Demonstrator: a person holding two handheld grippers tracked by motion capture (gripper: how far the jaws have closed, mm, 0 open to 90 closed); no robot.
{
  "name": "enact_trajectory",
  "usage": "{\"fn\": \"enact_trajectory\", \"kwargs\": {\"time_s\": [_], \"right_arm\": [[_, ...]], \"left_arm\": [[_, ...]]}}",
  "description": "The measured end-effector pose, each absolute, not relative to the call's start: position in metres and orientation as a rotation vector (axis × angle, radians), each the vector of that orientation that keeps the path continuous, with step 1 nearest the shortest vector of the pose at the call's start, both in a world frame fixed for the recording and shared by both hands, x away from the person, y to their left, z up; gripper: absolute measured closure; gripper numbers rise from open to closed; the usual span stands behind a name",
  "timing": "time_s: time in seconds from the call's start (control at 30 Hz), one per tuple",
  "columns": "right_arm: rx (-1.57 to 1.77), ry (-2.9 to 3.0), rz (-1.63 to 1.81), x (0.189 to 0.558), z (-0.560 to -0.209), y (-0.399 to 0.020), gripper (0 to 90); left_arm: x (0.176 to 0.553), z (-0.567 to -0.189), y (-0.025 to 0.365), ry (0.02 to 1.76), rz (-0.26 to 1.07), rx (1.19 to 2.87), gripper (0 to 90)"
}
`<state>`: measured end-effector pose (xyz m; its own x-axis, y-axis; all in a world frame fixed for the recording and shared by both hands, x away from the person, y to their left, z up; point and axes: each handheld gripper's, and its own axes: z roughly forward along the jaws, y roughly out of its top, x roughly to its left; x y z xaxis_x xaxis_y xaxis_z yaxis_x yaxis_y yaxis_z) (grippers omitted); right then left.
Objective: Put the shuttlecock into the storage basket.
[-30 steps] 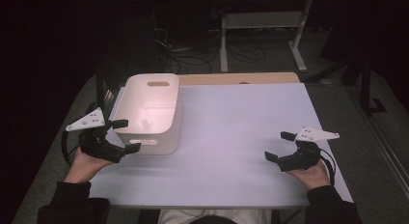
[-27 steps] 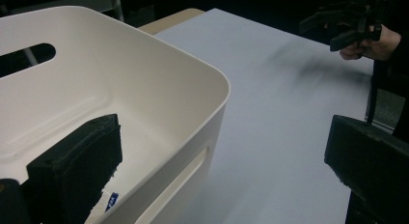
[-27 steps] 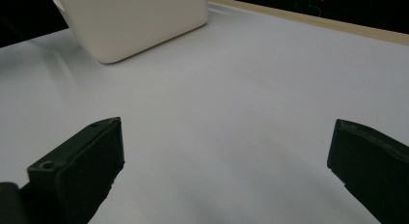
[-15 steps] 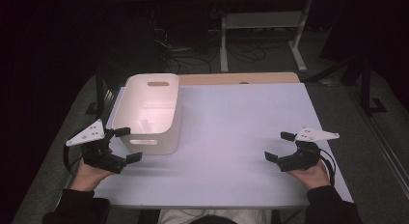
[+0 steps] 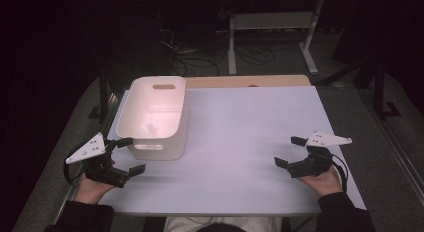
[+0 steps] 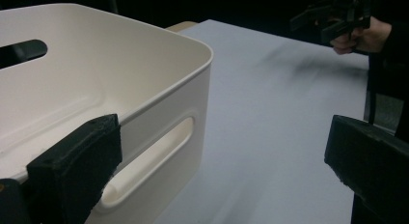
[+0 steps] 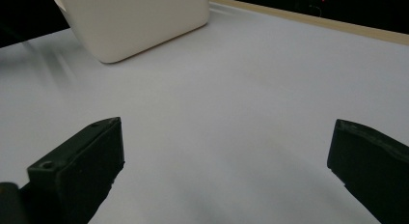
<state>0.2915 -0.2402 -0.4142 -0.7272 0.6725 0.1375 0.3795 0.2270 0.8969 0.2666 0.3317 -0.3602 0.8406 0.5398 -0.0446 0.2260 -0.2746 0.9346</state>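
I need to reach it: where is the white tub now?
In the high view the white tub stands on the table's far left part, just ahead of the open left gripper, untouched.

The left gripper has drawn back from the white bin.

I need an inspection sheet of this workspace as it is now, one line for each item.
Surface: white table top, bare apart from the bin; a wooden strip runs along its far edge.
Job's things: white plastic bin at the left, upright, with slot handles, nothing seen inside.
Clutter: nothing seen on the table.
Grippers: left gripper open, held just in front of the bin, apart from it; right gripper open, held near the right edge, holding nothing.
Cables: a black cable loops from the left gripper; loose cables lie on the floor behind the table.
Surroundings: dark room, a grey metal stand behind the table.
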Motion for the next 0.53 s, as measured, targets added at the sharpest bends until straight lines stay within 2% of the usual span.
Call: {"fn": "enact_trajectory", "kwargs": {"time_s": [0.53], "right_arm": [[0.983, 2.227, 1.5, 0.2915, -0.4143, -0.2402, 0.0]], "left_arm": [[0.2652, -0.3719, 0.3307, 0.598, 0.305, 1.906, 0.0]]}}
